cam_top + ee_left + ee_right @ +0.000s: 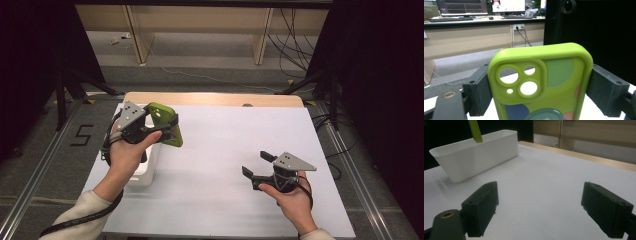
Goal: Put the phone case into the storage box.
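left gripper (161, 131): jaws clamp green phone case (541, 82) by its long edges, lifted over white bin (474, 157), likely for drop-in
right gripper (541, 211): jaws wide, empty, parked low over white table sheet (225, 150), clear of bin

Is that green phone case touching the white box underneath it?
Apart. The right gripper view shows the green phone case hanging above the white box, its lower end clear of the rim.
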Available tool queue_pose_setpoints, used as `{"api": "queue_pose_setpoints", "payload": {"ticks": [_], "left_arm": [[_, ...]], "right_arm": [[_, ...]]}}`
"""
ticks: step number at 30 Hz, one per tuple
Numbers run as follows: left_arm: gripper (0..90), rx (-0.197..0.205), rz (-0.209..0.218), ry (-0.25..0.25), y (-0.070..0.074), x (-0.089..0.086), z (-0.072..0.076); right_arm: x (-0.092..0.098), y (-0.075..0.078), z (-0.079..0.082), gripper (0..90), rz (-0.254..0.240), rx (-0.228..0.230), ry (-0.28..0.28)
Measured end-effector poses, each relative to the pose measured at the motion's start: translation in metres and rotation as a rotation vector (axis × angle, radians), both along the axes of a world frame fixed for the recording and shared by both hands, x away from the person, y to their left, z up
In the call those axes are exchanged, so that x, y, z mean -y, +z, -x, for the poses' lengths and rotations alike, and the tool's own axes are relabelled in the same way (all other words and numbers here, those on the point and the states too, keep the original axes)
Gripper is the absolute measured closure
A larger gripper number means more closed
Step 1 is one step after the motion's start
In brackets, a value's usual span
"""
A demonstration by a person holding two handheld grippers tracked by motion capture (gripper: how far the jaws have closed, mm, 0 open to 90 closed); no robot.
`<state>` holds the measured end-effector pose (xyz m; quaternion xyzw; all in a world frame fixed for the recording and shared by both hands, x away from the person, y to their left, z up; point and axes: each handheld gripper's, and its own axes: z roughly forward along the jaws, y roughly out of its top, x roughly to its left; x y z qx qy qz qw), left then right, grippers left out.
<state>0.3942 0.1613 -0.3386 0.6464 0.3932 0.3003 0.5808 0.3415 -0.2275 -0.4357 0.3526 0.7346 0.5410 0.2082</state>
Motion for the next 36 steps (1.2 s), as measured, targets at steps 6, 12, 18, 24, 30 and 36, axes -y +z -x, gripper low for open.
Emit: {"api": "queue_pose_setpoints", "payload": {"ticks": [6, 12, 18, 24, 30, 36], "left_arm": [[16.0, -0.001, 0.000, 0.009, 0.001, -0.004, -0.001], [16.0, 0.001, -0.001, 0.023, 0.001, -0.010, -0.002], [16.0, 0.002, -0.004, 0.033, 0.002, -0.015, -0.003], [16.0, 0.004, -0.002, 0.047, 0.002, -0.019, -0.004], [16.0, 0.003, 0.001, 0.066, 0.002, -0.024, -0.005], [16.0, 0.009, -0.003, 0.075, 0.004, -0.027, -0.006]], "right_arm": [[0.000, 0.000, 0.000, 15.4, 0.002, 0.006, -0.005], [0.000, 0.000, 0.000, 15.4, 0.002, 0.005, -0.006], [0.000, 0.000, 0.000, 15.4, 0.002, 0.005, -0.010], [0.001, 0.000, 0.000, 15.3, 0.001, 0.005, -0.015], [0.001, 0.000, 0.000, 15.3, -0.002, 0.001, -0.018], [0.001, 0.000, 0.000, 15.3, -0.003, 0.005, -0.021]]}}
